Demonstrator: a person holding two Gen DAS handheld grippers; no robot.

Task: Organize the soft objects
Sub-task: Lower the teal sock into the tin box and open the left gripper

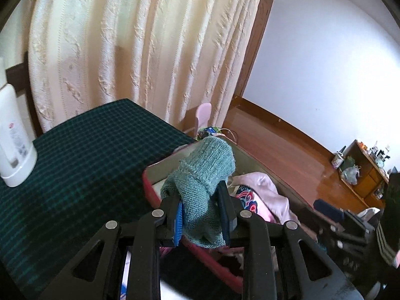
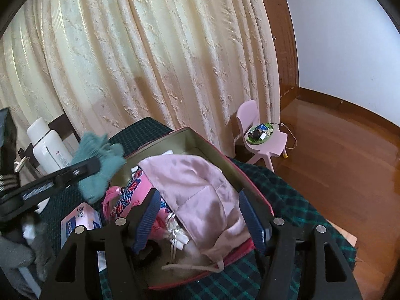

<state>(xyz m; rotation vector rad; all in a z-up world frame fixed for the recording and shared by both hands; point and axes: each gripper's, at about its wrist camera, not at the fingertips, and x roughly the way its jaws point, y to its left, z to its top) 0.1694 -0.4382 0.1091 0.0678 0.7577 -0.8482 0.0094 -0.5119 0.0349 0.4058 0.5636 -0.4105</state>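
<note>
Left gripper [image 1: 201,208] pinched a teal knitted piece [image 1: 203,175], probably a sock or mitten, bunched between the blue pads. It hung over the near-left corner of the red-rimmed box [image 2: 200,137], which sat on the desk under a dark green checked cloth [image 1: 82,155]. In the right wrist view the same knit [image 2: 100,165] showed at the left, clamped in the black finger, above the box's left edge.

Right gripper [image 2: 200,216] was spread, jaws standing either side of a pink satin quilted piece [image 2: 200,187] heaped in the box. Pads did not appear to press it.

Also in the box: a pink printed pack [image 2: 130,195], half buried. A tissue pack [image 2: 80,222] lay just left of the box. A white bottle [image 1: 12,140] stood far left on the desk.

Handling notes: the knit looked light, limp and stretchy; it sagged past the pads, so a hold on the bunched middle or the folded cuff should carry it best. Little risk of slipping, since the yarn grips. The satin looked slick and puffy; I judged a deep bite on a seam or folded edge safer than a pinch on the smooth face.
</note>
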